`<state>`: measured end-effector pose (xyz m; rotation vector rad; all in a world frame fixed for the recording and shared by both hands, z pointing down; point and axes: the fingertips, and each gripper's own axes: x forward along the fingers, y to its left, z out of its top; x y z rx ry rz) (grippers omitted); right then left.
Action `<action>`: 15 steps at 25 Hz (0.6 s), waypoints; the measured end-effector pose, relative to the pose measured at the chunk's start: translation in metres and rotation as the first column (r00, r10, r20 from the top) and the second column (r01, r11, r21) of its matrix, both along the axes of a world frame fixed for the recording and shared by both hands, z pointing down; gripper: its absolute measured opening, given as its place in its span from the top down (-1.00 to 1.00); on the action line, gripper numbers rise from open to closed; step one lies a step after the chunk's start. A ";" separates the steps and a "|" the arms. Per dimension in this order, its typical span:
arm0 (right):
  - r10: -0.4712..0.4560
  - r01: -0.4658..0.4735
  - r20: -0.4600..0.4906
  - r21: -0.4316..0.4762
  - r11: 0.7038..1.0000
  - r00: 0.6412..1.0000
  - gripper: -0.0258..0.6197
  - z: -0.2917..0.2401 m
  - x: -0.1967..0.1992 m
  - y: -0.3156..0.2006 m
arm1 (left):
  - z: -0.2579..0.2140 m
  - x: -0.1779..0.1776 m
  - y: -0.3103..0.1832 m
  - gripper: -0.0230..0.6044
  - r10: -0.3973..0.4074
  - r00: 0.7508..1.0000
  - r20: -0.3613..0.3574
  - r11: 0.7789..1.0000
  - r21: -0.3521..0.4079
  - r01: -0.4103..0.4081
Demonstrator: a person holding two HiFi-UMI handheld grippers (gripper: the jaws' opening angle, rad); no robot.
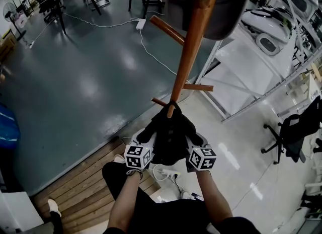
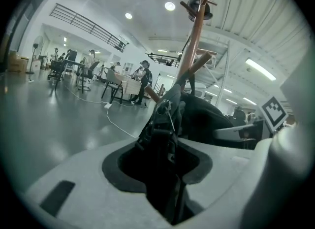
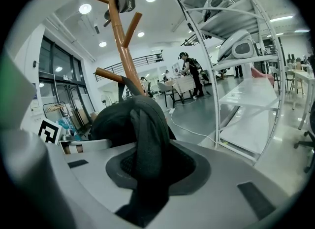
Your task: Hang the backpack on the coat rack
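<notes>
A black backpack (image 1: 168,135) hangs between my two grippers, right in front of the brown wooden coat rack (image 1: 188,52). Its top sits at the tip of a low peg (image 1: 170,110). My left gripper (image 1: 145,141) is shut on a buckled strap (image 2: 165,134) of the backpack on the left side. My right gripper (image 1: 193,142) is shut on a padded shoulder strap (image 3: 146,134) on the right side. In the left gripper view the rack's pole (image 2: 193,41) rises behind the bag, and in the right gripper view the pole (image 3: 123,46) stands with its pegs above.
A dark hat-like thing (image 1: 214,6) sits on an upper peg. A metal shelf rack (image 1: 261,67) with white shells stands to the right, and a black office chair (image 1: 297,127) stands beyond it. A white cable and power strip (image 1: 140,24) lie on the grey floor. Wooden boards (image 1: 80,190) are underfoot.
</notes>
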<state>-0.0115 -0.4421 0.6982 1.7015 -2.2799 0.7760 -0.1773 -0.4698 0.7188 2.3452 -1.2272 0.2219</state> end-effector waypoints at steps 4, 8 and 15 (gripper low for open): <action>0.010 -0.010 -0.016 -0.005 1.000 1.000 0.59 0.004 0.007 -0.004 | 0.003 0.001 -0.002 0.46 0.000 1.000 0.004 1.000 -0.008 0.000; -0.001 0.000 -0.038 -0.013 1.000 0.999 0.54 0.006 0.007 -0.005 | 0.005 -0.003 -0.002 0.40 -0.006 1.000 0.011 1.000 -0.018 0.007; -0.045 0.045 -0.011 -0.022 0.999 0.999 0.22 0.003 0.001 -0.002 | 0.011 -0.012 0.008 0.23 -0.025 0.996 0.084 0.999 -0.042 0.029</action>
